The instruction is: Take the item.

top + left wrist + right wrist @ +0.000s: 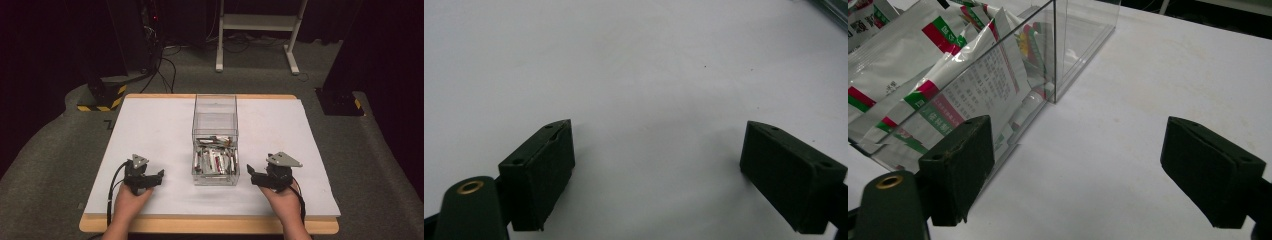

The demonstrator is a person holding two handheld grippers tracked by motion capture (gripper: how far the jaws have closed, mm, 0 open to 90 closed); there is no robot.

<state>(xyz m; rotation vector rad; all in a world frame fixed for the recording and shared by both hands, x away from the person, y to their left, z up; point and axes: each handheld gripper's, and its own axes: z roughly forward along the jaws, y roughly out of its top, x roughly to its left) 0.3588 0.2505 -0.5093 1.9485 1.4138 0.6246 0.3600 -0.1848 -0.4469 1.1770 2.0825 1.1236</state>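
Jaws wide on both grippers (161, 174) (248, 172), flanking clear box (215, 145).

Clear glossy plastic box (1068, 45); shiny foil sachets (923, 75); matt white tabletop (150, 130), wood edge; matt black jaws.

Tabletop (150, 130): I see a white sheet on a wood board, its wood edge showing front and back | On it: clear box (215, 112) at centre, long side running away from me, sachets (215, 160) piled in its near half | Floor: grey carpet around the tabletop
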